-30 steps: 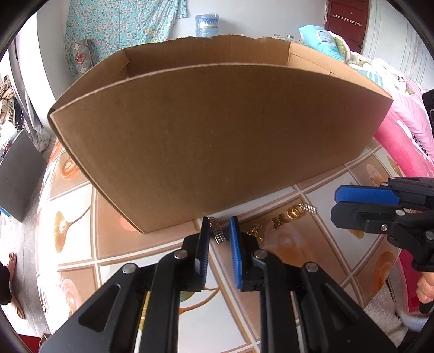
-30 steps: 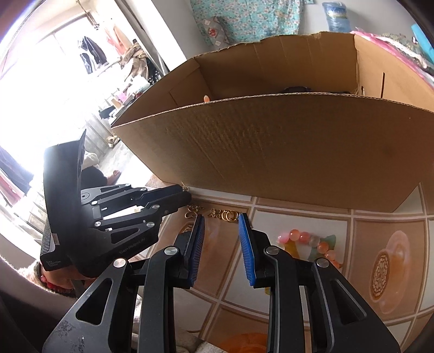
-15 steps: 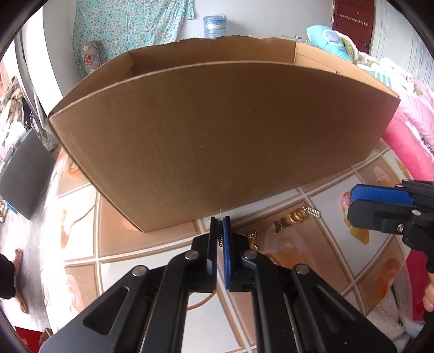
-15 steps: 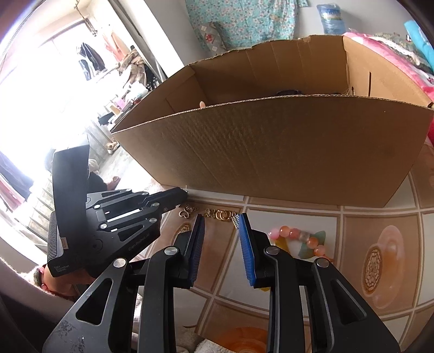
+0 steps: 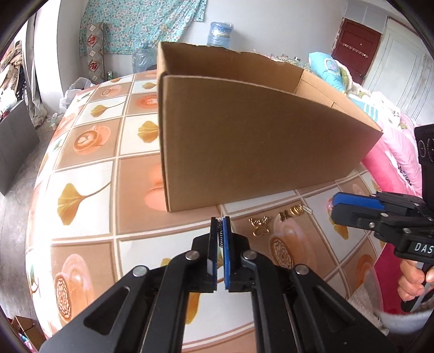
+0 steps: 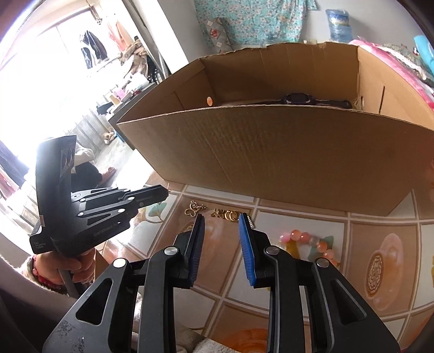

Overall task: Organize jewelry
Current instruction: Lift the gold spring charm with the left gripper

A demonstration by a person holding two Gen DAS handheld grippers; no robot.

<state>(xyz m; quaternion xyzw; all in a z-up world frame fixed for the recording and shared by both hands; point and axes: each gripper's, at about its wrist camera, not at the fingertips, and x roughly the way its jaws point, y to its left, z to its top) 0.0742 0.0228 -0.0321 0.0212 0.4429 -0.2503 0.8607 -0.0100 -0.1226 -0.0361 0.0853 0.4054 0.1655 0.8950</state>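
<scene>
the box (image 5: pixel 260 152) fills the upper frame, watch (image 6: pixel 298 100) already inside. the left gripper (image 5: pixel 221 225) has just shut on a small silver clip (image 5: pixel 219 226) — lifted off the table (image 5: pixel 89 173) at centre, so the box comes next. the right gripper (image 6: pixel 220 225) waits part open, empty, over the gold charms (image 6: pixel 227 214); beads (image 6: pixel 309 241) lie lower right.

A floral teal cloth (image 5: pixel 141 24) hangs on the white wall, with a patterned cushion (image 5: pixel 95 49) propped beside it and two blue water jugs (image 5: pixel 220 32) below. A dark red door (image 5: pixel 358 46) stands at right, near pink bedding (image 5: pixel 393 152).
</scene>
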